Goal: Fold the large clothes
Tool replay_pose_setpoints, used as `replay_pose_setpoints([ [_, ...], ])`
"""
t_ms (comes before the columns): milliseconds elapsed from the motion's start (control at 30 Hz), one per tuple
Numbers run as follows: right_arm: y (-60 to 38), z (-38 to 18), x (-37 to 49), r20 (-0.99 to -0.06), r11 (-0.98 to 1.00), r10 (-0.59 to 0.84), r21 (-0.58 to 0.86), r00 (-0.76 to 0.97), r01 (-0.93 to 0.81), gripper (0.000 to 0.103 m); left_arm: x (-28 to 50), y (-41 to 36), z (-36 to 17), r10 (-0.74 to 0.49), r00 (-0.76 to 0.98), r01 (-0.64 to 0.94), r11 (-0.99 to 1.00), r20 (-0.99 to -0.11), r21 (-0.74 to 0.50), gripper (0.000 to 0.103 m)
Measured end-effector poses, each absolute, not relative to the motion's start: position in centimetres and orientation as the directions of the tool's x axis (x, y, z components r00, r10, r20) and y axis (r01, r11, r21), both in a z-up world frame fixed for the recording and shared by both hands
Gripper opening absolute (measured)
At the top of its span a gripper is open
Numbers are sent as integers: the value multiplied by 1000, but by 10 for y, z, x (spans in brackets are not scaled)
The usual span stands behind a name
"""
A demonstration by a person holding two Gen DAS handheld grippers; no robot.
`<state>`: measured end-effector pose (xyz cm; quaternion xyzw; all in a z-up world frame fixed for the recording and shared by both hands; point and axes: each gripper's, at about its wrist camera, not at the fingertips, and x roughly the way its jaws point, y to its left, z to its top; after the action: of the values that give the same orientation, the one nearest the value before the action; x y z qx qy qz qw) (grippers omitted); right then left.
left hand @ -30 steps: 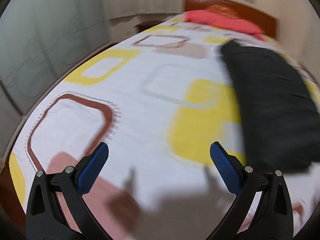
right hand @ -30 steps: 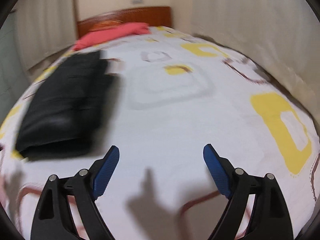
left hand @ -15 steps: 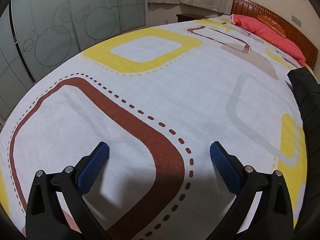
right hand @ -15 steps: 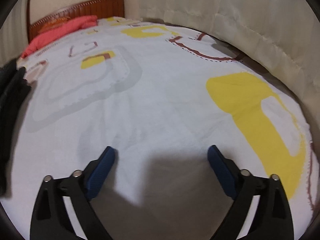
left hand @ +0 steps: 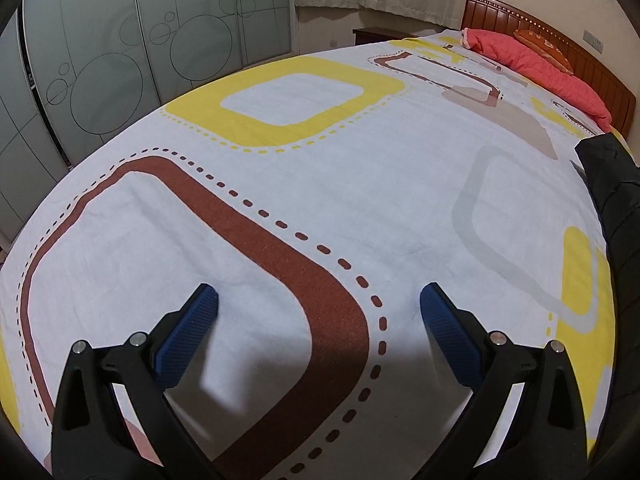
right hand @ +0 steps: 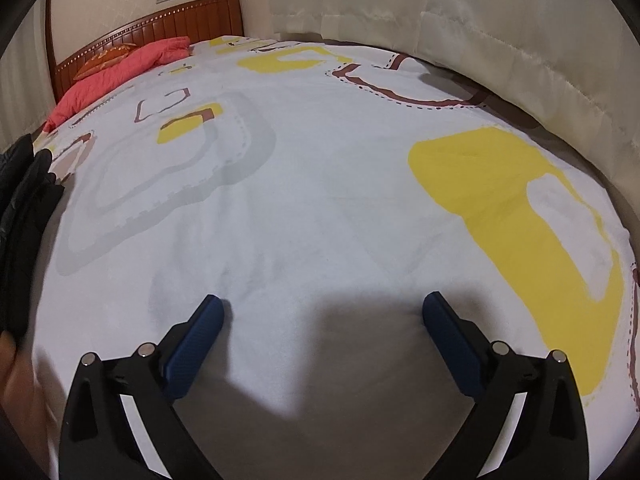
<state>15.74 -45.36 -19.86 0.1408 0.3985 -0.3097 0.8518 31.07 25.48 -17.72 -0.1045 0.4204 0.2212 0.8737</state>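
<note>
A folded black garment (left hand: pixel 612 200) lies on the bed at the far right edge of the left wrist view. The same black garment (right hand: pixel 20 216) shows at the far left edge of the right wrist view. My left gripper (left hand: pixel 318 298) stands open just above the patterned bedsheet (left hand: pixel 320 168), nothing between its blue pads. My right gripper (right hand: pixel 322 308) is also open wide and empty, low over a white patch of the bedsheet (right hand: pixel 320 184). Both grippers are well apart from the garment, which lies between them.
A red pillow (left hand: pixel 536 64) rests against the wooden headboard (left hand: pixel 560 44); pillow (right hand: pixel 120 68) and headboard (right hand: pixel 160 20) also show on the right wrist side. Frosted wardrobe doors (left hand: pixel 100 60) stand left of the bed, curtains (right hand: pixel 480 40) to its right. A hand (right hand: pixel 16 392) shows at lower left.
Both grippers swung outward and down, away from the black garment, which slid from mid-view to the frame edges. The right jaws widened a little. Both have held still for the last half second.
</note>
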Motion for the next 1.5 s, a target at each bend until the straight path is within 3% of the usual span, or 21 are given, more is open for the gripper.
replay_pose_setpoints([
  [1500,-455,-200,157,-765,769,-411,0,495,639,99,314,255,-178,299,548,-475,880,-781,4,101],
])
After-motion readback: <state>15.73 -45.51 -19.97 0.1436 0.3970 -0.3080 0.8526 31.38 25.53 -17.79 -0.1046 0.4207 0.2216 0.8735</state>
